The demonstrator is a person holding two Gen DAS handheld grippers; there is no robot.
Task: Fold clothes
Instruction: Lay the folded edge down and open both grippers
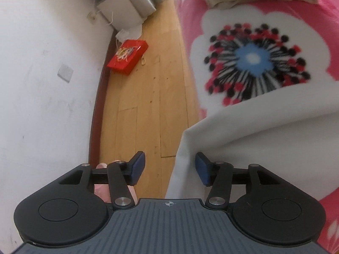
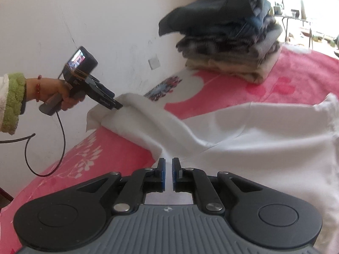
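By the white wall [image 1: 42, 84] a red box [image 1: 127, 57] lies on the wooden floor [image 1: 144, 110]. A hand [image 2: 57, 94] in a green cuff holds the left hand-held gripper [image 2: 118, 105] at the bed's edge; its jaws stand spread, the white garment's [image 2: 254, 131] edge lying loose between the pads [image 1: 137, 167], not pinched. The garment stretches rightward across the pink flowered bedsheet [image 2: 296, 80]. The right hand-held gripper [image 2: 168, 174] sits low over the cloth, jaws parted only a sliver; whether cloth is caught between them I cannot tell. Beyond, a stack of folded clothes [image 2: 228, 48] rests on the bed.
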